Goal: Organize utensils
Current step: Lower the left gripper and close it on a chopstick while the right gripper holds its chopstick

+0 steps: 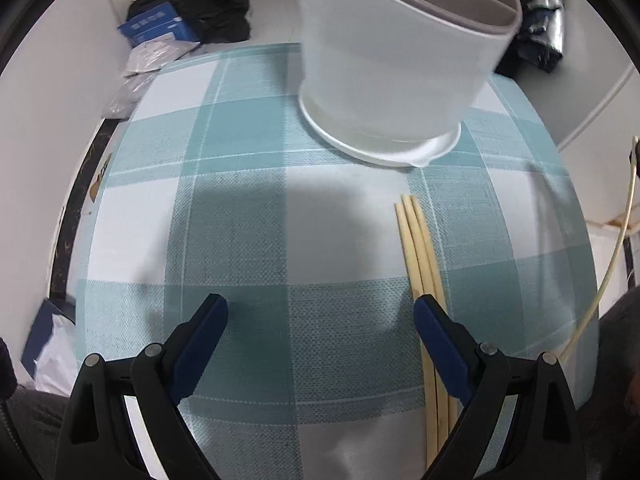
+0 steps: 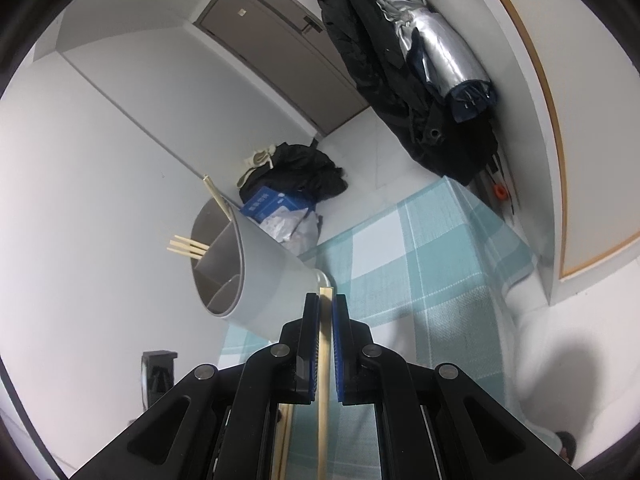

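Note:
A white utensil holder (image 1: 396, 60) with inner dividers stands on the teal checked cloth (image 1: 240, 208). Three wooden chopsticks (image 1: 420, 256) lie side by side on the cloth, running under the right finger of my left gripper (image 1: 320, 308), which hangs open above the cloth with nothing between its pads. In the right wrist view my right gripper (image 2: 326, 304) is shut on a single wooden chopstick (image 2: 323, 368), just short of the holder (image 2: 256, 276). Several chopsticks (image 2: 188, 246) stick out of the holder's compartments.
A blue box (image 1: 154, 26) and dark clothing (image 1: 216, 4) lie on the floor beyond the table. Plastic bags (image 1: 152, 54) sit by the table's far left corner. A dark coat and folded umbrella (image 2: 440, 60) hang by the wall. A pale cable (image 1: 612, 264) runs along the right.

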Demonstrator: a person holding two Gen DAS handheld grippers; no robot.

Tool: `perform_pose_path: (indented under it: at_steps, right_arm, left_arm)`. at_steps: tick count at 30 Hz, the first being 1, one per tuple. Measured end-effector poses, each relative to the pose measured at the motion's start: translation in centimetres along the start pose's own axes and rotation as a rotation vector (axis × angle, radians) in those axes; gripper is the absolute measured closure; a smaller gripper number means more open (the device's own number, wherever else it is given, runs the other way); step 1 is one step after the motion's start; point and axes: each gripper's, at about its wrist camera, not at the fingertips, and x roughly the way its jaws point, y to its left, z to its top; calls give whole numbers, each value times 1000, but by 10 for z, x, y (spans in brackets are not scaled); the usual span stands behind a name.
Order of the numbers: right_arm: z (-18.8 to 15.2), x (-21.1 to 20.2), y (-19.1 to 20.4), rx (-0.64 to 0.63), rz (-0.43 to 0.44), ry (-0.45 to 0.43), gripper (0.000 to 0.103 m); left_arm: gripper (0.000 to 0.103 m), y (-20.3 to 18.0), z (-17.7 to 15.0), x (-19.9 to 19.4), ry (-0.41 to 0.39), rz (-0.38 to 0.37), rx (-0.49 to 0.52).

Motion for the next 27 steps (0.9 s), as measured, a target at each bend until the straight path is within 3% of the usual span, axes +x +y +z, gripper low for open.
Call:
perform_pose_path:
  at_steps: [4, 27]
  right_arm:
    - [0, 0, 4, -17, -1, -5, 98]
    - [1, -7, 8, -24, 7, -22, 98]
  left_arm:
    - [12, 0, 1, 2, -2, 12, -25]
    - [11, -20, 8, 5, 64, 11, 92]
